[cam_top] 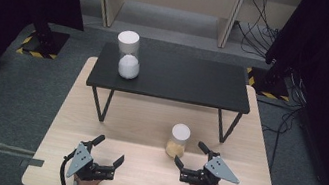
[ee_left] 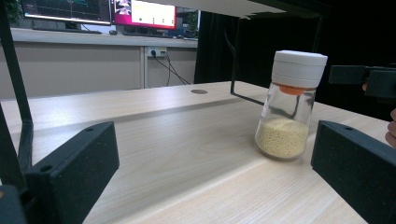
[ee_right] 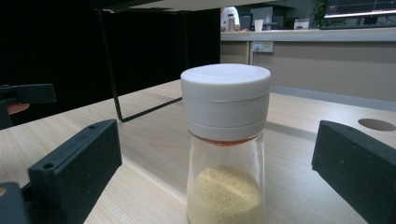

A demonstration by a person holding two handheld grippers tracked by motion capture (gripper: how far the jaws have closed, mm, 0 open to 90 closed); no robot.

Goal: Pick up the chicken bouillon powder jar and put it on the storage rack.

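A glass jar with a white lid and yellow grains stands on the light wooden table. My right gripper is open just in front of it, jaws wide on either side; in the right gripper view the jar rises close between them, untouched. My left gripper is open at the table's front left with nothing between its jaws; its view has the jar off to the right. A second white-lidded jar with white contents stands on the left end of the black shelf.
The black shelf stands on thin metal legs across the back half of the table, with open room beneath it. Black stands and cables lie on the floor beyond. A desk with monitors is far off.
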